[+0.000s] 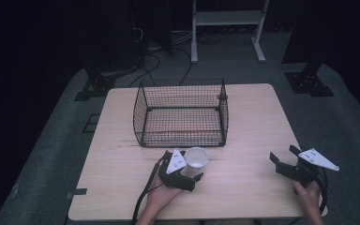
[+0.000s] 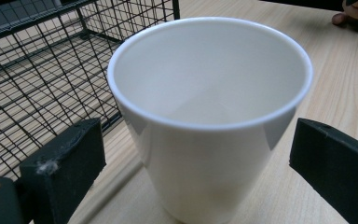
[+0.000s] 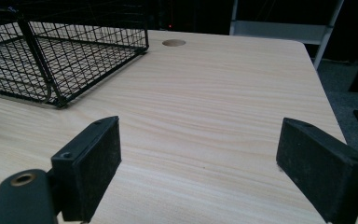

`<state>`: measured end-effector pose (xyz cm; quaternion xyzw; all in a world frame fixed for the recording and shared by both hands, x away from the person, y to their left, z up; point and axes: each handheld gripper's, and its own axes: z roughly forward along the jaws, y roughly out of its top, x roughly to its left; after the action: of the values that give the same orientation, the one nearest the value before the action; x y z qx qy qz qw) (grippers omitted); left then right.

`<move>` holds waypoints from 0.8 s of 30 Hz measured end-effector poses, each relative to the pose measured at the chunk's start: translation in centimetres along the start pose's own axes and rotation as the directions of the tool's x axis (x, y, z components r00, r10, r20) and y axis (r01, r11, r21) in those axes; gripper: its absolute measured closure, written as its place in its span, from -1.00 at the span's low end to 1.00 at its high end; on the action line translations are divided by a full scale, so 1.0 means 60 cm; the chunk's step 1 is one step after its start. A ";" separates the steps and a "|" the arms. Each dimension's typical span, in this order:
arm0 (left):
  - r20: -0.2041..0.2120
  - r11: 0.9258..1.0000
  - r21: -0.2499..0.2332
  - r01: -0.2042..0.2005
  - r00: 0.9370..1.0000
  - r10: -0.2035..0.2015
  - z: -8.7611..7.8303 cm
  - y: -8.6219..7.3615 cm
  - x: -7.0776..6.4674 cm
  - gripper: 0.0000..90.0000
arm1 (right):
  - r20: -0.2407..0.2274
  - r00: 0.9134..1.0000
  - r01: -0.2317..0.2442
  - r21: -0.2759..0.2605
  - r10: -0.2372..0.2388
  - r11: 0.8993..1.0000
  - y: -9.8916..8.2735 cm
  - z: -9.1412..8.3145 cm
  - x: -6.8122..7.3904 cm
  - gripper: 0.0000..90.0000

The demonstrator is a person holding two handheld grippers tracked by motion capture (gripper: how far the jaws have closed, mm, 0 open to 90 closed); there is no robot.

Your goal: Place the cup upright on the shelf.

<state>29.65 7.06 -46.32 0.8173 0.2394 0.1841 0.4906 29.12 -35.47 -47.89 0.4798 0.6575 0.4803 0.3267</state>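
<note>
White cup (image 2: 209,116) stands upright between the spread jaws of the left gripper (image 1: 191,174), just before the wire basket (image 1: 181,112). Right gripper (image 1: 285,161) hovers with jaws apart, empty, over the table (image 1: 253,117).

The cup (image 1: 197,159) stands on the table (image 1: 243,122), just before the basket (image 1: 182,115), seemingly apart.

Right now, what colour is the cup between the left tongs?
The cup is plain white, inside and out, with no pattern. The left gripper view shows it best.
</note>
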 end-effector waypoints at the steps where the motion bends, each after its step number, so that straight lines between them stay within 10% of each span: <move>1: -0.002 1.000 0.002 -0.002 1.000 0.002 0.001 0.001 0.000 -0.94 | 0.000 1.000 0.001 0.000 -0.001 1.000 0.000 0.000 0.000 -0.71; 24: 0.027 0.999 0.042 0.001 1.000 -0.002 0.016 0.008 0.009 -0.68 | -0.002 1.000 -0.001 -0.002 0.001 1.000 0.000 0.000 0.000 -0.71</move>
<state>30.73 6.49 -46.32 0.8298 0.2373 0.1675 0.4765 29.12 -35.48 -47.89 0.4794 0.6572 0.4814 0.3264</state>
